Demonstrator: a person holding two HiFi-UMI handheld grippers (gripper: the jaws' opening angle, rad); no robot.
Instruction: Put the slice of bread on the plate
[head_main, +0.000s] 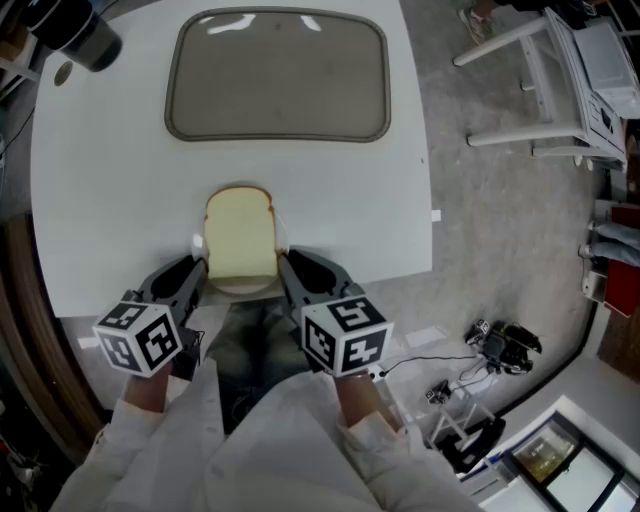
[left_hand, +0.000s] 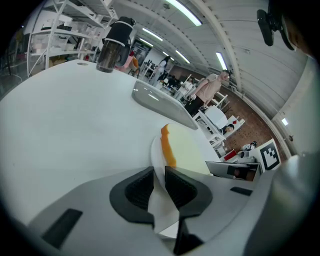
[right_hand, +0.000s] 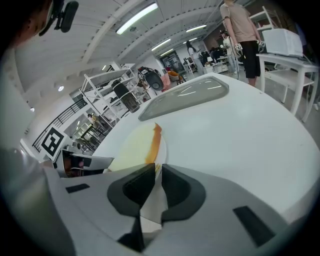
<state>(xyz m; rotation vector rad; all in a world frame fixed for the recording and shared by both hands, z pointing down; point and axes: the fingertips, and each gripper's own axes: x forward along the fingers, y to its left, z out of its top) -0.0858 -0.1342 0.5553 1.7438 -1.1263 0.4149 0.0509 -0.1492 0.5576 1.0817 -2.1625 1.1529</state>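
The one white plate (head_main: 240, 289) sits at the near edge of the white table (head_main: 100, 180) and holds the single slice of bread (head_main: 241, 240), which lies flat on it and covers most of it, so that only thin slivers of rim show at the sides and at the near end. The slice's long axis runs from the person outward; its rounded, crusted top points away, toward the one grey-brown tray (head_main: 278, 135) lying well beyond it, and its square end faces the person. Two grippers flank the plate. The left gripper (head_main: 200, 262) meets the plate's left rim, and in the left gripper view its jaws are pressed together on that thin white rim (left_hand: 156, 150), with the bread's orange crust (left_hand: 168, 145) just past them. The right gripper (head_main: 283, 258) does the same on the opposite side: in the right gripper view its jaws are clamped on the plate's right rim (right_hand: 163, 148), with the slice (right_hand: 135, 147) lying just behind. One dark cylindrical jar (head_main: 85, 40) stands at the table's far left corner; what it holds cannot be made out.
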